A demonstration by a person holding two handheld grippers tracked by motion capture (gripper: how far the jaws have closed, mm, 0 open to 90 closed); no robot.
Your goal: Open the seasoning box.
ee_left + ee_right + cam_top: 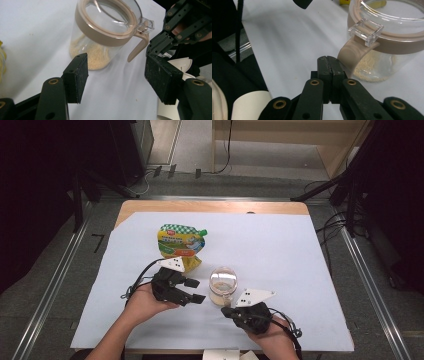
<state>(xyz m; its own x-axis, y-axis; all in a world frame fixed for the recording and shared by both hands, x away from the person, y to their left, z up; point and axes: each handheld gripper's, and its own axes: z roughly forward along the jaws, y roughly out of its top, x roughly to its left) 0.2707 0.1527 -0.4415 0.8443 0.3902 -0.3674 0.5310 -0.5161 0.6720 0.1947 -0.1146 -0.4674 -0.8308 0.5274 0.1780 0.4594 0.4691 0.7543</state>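
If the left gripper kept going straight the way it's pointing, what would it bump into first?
Most likely the clear jar with grain in the bottom. It stands just ahead of the left gripper, whose open jaws have nothing between them. Depth is hard to judge, so the jar's tan handle might touch first.

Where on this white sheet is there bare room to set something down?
Free: the sheet right of the clear tan-lidded jar, and left of the yellow-green pouch. Crowded: the near middle, where both hand-held grippers flank the jar.

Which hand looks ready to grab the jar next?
Probably the left. The left gripper has its jaws open, aimed at the jar but not touching it. The right gripper sits with its jaws shut beside the jar's beige clasp.
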